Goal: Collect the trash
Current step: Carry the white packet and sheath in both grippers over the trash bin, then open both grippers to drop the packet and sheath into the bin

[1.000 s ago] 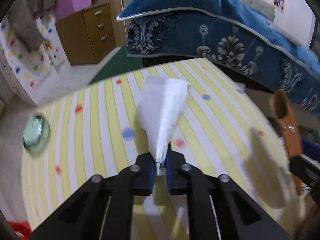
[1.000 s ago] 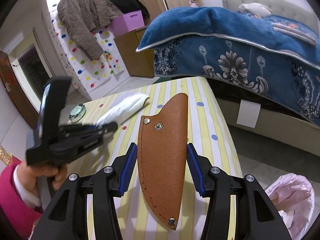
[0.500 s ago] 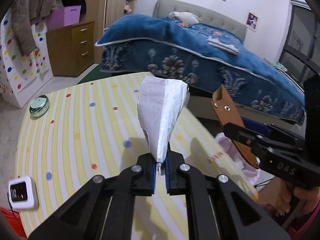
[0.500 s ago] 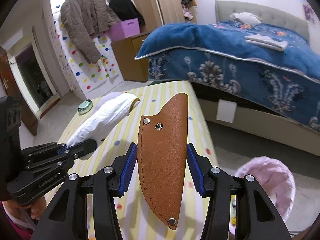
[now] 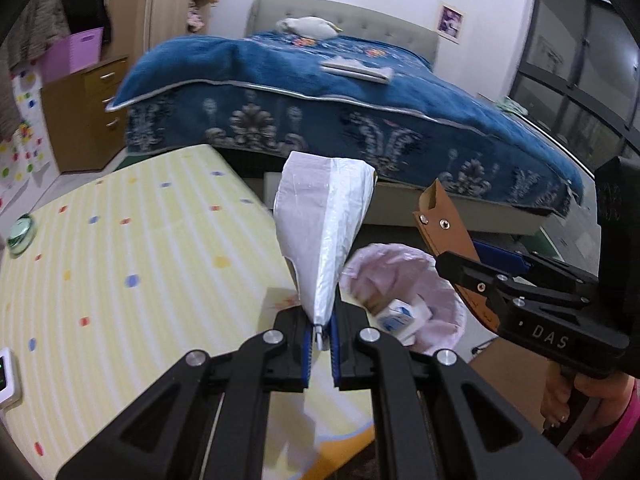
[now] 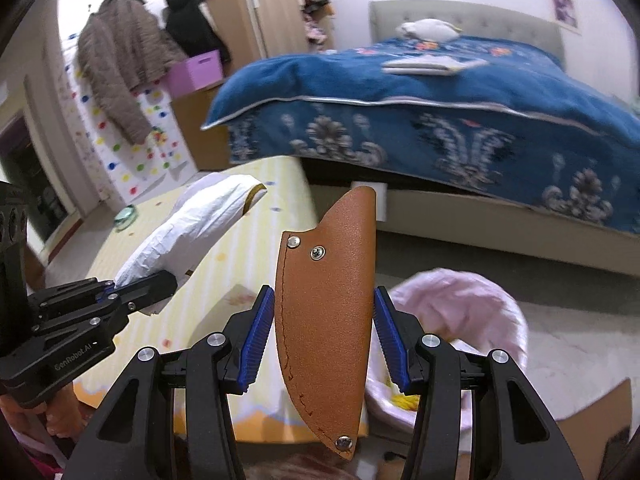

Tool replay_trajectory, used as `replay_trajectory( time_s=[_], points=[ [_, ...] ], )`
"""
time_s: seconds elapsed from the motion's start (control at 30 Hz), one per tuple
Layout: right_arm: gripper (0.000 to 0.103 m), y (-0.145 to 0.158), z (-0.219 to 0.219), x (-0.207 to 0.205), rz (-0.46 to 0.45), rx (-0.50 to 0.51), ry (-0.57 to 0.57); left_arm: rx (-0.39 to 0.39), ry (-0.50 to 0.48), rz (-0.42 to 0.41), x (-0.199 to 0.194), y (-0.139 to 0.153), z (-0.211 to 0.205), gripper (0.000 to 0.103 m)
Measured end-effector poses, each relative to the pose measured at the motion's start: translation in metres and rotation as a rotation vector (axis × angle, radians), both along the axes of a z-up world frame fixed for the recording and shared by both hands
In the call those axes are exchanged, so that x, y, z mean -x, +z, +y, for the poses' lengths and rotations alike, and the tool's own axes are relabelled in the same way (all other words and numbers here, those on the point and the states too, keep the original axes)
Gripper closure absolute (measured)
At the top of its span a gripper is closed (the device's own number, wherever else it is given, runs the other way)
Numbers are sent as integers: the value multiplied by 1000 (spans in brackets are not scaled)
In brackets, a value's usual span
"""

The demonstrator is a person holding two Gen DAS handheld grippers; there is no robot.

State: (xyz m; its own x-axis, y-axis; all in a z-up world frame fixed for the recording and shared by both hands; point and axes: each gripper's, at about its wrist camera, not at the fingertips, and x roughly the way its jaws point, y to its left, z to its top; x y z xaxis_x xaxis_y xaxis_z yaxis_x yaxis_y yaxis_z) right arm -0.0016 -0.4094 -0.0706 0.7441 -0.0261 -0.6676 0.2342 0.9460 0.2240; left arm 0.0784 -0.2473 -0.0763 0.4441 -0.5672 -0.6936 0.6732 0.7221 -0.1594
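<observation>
Pink plastic lines the trash bin point(image 5: 416, 292), which stands on the floor just past the tabletop point(image 5: 120, 264) edge, and both carried items have to end up over its open mouth. Seen from the left hand-held gripper point(image 5: 320, 336), the bin lies ahead, below and slightly to the right of the tips; from the right hand-held gripper point(image 6: 326, 332) it sits ahead, lower and to the right, partly behind the right finger. The right one looks the nearer to the rim, though the fisheye makes that a judgement.

The left hand-held gripper is pinched nearly closed on the narrow end of a white bag point(image 5: 324, 232), whose long axis runs straight out along the fingers, wide end pointing away and upward over the tabletop edge. The right hand-held gripper stands about half open, its blue pads pressing the two long edges of a brown leather sheath point(image 6: 324, 320); the sheath's long axis also follows the fingers, its pointed tip away and up, its riveted curved end toward the wrist
</observation>
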Motion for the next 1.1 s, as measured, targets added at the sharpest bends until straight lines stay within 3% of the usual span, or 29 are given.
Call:
replay_trajectory(
  time_s=[0.37, 0.77, 0.83, 0.87, 0.9, 0.97, 1.1],
  points=[
    [52, -18, -64, 44, 26, -22, -176, -36, -162, 38, 21, -19, -90, 98],
    [52, -40, -123, 35, 10, -88, -285, -105, -235, 82, 4, -50, -165, 96],
    [50, -46, -131, 30, 7, -109, -292, -118, -243, 92, 0, -55, -173, 92],
    [47, -48, -135, 28, 8, -119, -295, -127, -246, 93, -2, -58, -176, 82],
    [44, -52, -140, 27, 8, -133, -301, -143, -248, 88, -3, -60, -180, 61],
    [39, -52, -144, 28, 3, -148, -318, -151, -244, 57, -1, -61, -180, 42],
    [39, -48, -146, 35, -3, -169, -338, -166, -220, 40, -4, -60, -168, 35]
  ],
)
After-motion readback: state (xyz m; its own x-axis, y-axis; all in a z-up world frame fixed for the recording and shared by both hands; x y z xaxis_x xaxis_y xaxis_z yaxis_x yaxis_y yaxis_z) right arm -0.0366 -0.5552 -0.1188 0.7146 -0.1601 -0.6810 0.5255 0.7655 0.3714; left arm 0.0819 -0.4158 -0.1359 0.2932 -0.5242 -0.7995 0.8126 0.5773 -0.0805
